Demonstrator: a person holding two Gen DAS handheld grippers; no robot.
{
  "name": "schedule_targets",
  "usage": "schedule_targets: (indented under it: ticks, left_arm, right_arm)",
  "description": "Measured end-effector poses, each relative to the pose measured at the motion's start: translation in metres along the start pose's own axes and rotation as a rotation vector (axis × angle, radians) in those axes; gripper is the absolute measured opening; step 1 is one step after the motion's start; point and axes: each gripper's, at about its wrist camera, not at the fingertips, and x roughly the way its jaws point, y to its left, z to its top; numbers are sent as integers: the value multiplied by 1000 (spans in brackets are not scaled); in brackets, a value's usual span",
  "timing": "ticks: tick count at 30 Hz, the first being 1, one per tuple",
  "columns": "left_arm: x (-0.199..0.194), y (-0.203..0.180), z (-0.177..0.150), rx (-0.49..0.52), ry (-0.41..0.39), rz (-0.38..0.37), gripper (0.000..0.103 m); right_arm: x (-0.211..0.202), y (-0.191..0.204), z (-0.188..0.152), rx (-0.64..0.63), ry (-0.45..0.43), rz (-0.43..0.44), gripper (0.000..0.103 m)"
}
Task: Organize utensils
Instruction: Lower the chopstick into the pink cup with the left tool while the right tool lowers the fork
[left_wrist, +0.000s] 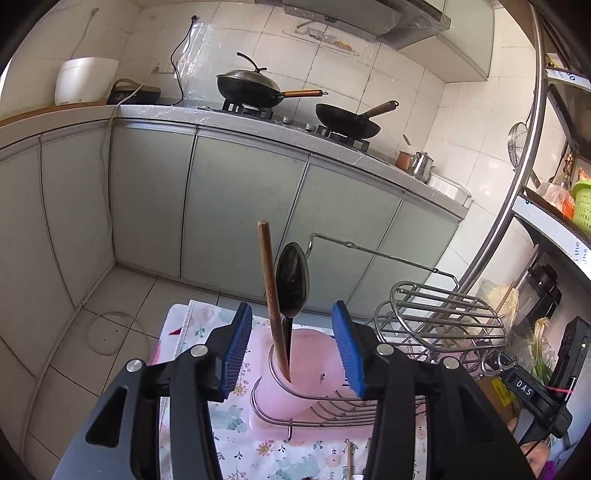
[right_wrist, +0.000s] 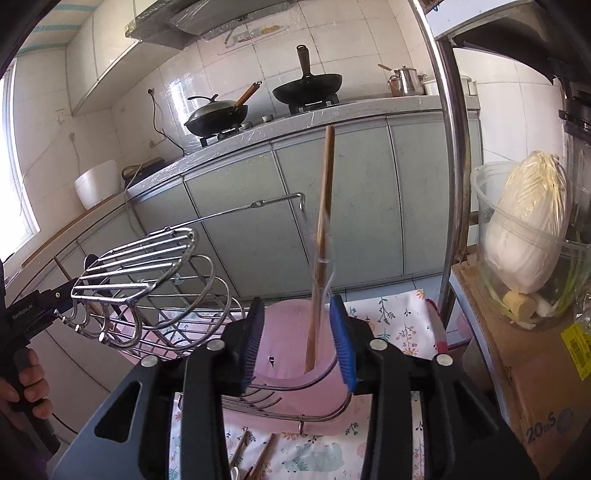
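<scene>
Standing in pink cup (left_wrist: 295, 373): chopstick (left_wrist: 271, 291), black spoon (left_wrist: 291, 280); left tool (left_wrist: 291, 343) open

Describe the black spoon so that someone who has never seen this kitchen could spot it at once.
Find the metal wire rack on the floral cloth, facing the cabinets under the stove. At its end is a pink cup holding two utensils upright. The black spoon is the one with its glossy oval bowl pointing up; its neighbour is a plain wooden stick.
</scene>
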Motion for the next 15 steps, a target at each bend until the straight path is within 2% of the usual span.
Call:
schedule_targets:
  ticks: [4,8,15]
  left_arm:
    - [-12,-1,2,1,-17,-3,45]
    - [-26,-1,0,1,-24,-7,45]
    - [-42,-3,-20,18,23,-26,45]
  right_arm:
    - [-8,2,0,-11,7,-3,48]
    - [-21,4,-1,-12,7,-2,49]
    - [-51,15,-16,-51,15,15,49]
